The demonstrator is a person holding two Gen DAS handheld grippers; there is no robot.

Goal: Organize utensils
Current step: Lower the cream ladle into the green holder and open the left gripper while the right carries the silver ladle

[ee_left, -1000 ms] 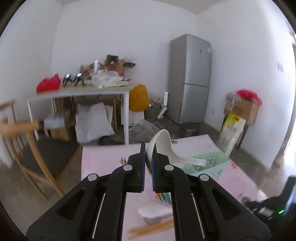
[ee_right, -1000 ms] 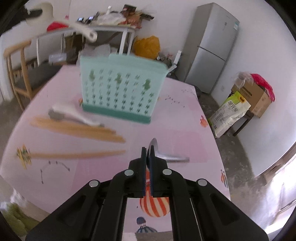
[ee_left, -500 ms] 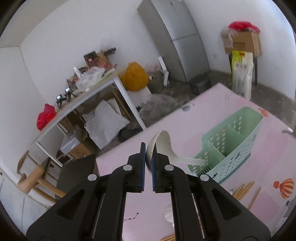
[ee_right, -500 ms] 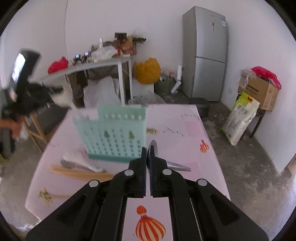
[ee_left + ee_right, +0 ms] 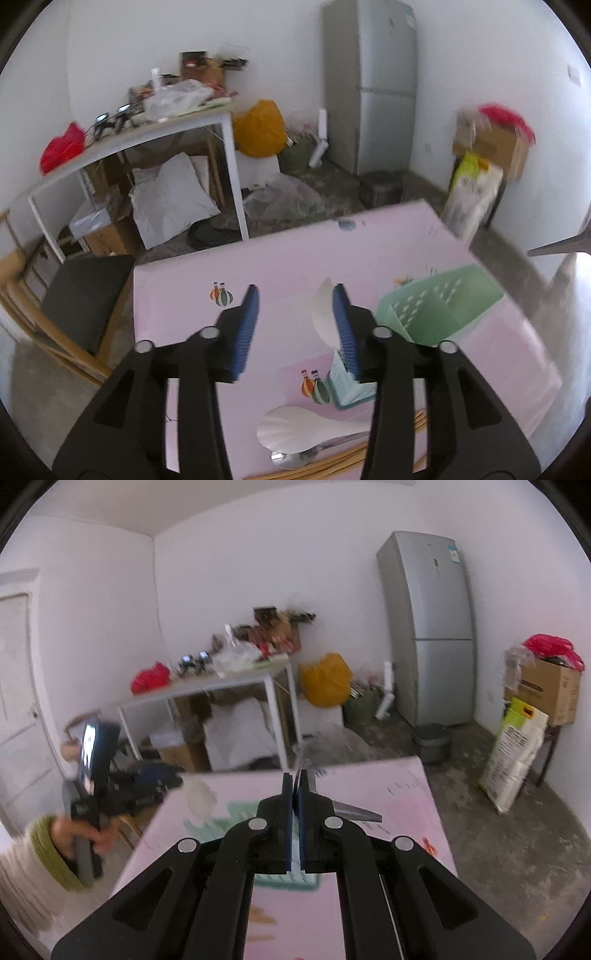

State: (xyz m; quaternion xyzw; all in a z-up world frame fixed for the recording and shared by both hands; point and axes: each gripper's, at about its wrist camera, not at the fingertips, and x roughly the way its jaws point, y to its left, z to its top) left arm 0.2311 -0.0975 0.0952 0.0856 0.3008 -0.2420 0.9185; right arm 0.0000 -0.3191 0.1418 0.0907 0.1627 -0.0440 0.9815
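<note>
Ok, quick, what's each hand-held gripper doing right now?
Left hand-held gripper: jaws just opened, letting go of the white ladle beside the green caddy.
Right hand-held gripper: shut on a metal spoon.

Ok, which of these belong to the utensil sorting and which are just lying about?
Job: green caddy, white ladle, rice paddle, chopsticks, steel spoon.
Lying about: fridge, yellow bag, cardboard box, chair.

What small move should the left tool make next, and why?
Probably draw the left tool back and up, clear of the white plastic ladle. Its jaws have just been opening; the ladle stands between them, unclamped, handle down toward the mint-green slotted plastic caddy, so it seems released.
</note>
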